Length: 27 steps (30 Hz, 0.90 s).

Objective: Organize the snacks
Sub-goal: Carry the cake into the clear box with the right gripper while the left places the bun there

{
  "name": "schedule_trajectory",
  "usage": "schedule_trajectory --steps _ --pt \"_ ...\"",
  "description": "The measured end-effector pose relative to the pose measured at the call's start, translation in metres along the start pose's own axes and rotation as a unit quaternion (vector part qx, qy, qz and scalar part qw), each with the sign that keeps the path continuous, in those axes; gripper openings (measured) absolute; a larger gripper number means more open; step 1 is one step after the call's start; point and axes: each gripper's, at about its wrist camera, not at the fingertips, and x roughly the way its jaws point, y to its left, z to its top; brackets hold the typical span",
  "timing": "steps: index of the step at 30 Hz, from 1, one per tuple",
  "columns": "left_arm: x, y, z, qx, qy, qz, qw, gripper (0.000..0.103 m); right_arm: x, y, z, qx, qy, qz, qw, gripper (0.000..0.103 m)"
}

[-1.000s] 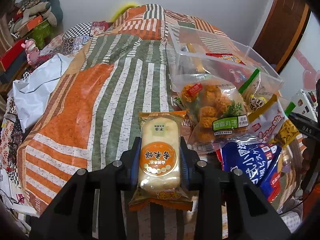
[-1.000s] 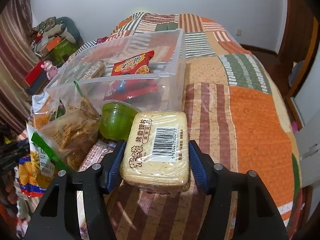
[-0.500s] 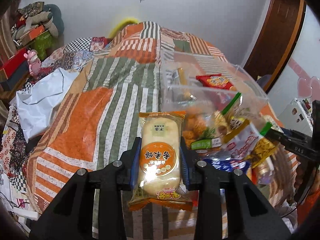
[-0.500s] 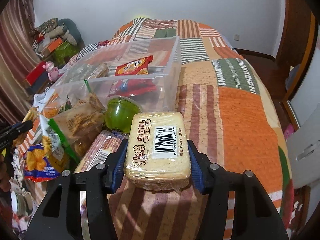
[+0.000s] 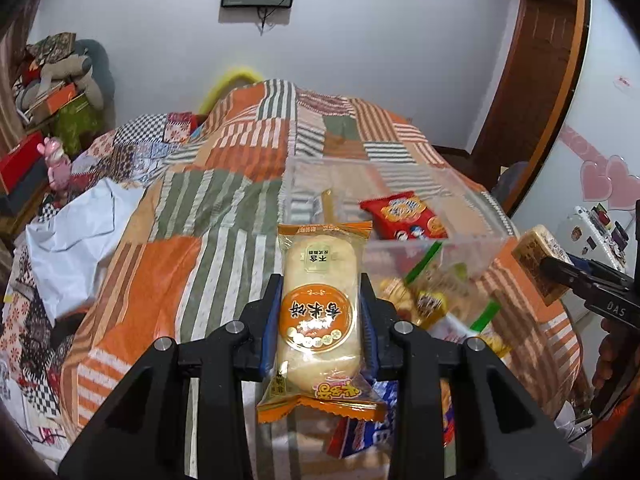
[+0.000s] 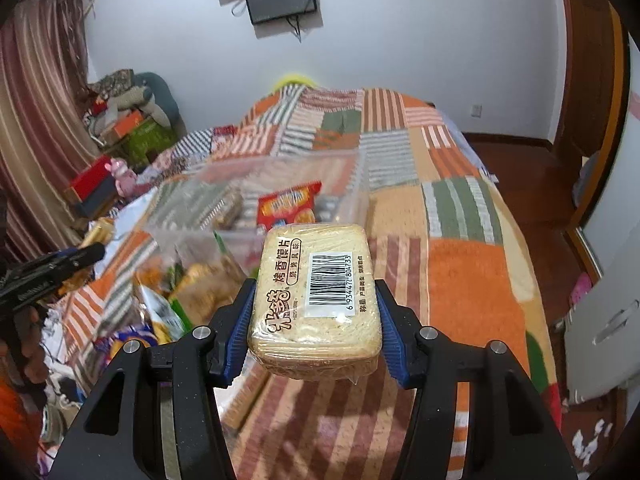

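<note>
Snacks held aloft: left gripper (image 5: 320,312) pinches an orange-wrapped rice cracker packet (image 5: 320,304), right gripper (image 6: 314,312) clamps a clear-wrapped toast-slice pack (image 6: 316,300), both above the patchwork bed (image 6: 460,280) near the clear plastic bin (image 5: 472,248).

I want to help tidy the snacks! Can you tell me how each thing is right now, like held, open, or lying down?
Left gripper: shut on rice cracker pack.
Right gripper: shut on toast pack.
Clear bin: open, no lid, red snack pack lying inside.
Loose snack pile: lying on bed.
</note>
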Motion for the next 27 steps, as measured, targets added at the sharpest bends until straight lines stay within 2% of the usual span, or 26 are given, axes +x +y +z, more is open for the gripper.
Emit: schedule_trajectory --steps 15,27 --pt "0.022 -0.028 0.05 0.022 -0.026 -0.016 0.9993 0.034 0.015 0.01 0.03 -0.004 -0.04 0.017 0.999 0.052" --pt "0.069 -0.043 0.073 0.033 -0.005 -0.025 0.9991 0.034 0.049 0.01 0.049 -0.003 -0.03 0.028 0.999 0.052"
